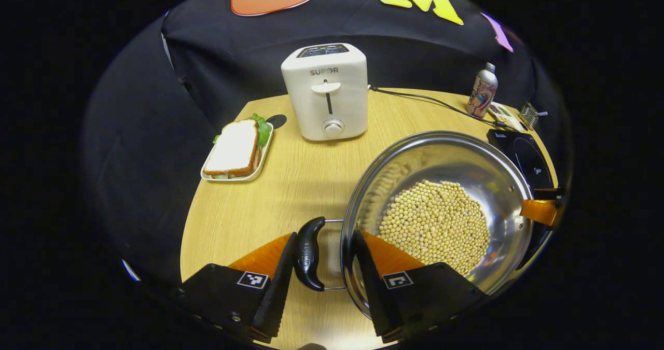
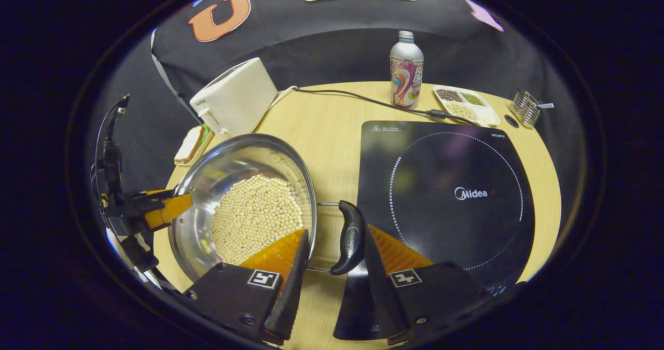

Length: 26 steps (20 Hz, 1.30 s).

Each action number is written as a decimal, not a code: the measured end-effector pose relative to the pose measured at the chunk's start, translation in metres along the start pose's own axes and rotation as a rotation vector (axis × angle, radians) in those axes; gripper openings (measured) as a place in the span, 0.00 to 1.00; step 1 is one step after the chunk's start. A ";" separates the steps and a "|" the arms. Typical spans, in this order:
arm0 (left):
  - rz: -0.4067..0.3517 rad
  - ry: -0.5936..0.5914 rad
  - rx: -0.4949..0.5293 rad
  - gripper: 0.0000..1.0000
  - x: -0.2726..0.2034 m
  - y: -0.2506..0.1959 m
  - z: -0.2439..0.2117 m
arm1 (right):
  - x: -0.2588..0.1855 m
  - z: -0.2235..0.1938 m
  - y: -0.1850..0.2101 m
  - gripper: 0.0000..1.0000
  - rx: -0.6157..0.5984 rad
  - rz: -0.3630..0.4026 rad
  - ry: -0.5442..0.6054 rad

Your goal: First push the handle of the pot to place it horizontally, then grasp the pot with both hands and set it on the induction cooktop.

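RISK | you are straddling both pot (image 1: 441, 210) handles, left gripper (image 1: 321, 259) and right gripper (image 2: 334, 251) unclenched | soybeans (image 2: 257, 218) spilling if lifting unevenly

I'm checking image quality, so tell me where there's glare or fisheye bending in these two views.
Left gripper view: bright glare on the pot wall, and the table edge bows. Right gripper view: soft sheen on the induction cooktop, whose straight sides curve; the toaster leans.

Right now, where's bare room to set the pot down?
The induction cooktop surface is bare. Bare tabletop also lies between the sandwich plate, toaster and pot. The far edge is crowded: bottle, bean tray, wire rack.
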<state>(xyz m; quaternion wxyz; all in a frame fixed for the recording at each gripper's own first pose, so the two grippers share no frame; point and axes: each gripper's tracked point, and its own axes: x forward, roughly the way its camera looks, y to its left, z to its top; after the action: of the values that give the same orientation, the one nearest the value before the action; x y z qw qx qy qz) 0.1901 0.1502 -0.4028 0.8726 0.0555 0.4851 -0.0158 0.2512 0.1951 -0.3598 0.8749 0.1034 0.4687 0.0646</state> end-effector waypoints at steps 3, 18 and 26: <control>-0.019 0.023 -0.003 0.60 -0.006 -0.002 0.000 | -0.001 0.002 -0.001 0.56 0.003 0.008 0.004; -0.012 -0.056 -0.014 0.57 -0.089 -0.020 -0.003 | -0.085 -0.003 -0.011 0.51 -0.026 0.002 -0.111; -0.099 -0.100 0.042 0.57 -0.126 -0.084 -0.005 | -0.152 -0.036 -0.062 0.51 0.041 -0.084 -0.170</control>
<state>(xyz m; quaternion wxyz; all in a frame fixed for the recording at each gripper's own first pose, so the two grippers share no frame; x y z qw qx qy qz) 0.1122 0.0642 -0.3058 0.8926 0.0488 0.4425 -0.0720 0.1386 0.1077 -0.2712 0.9111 0.1069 0.3979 0.0094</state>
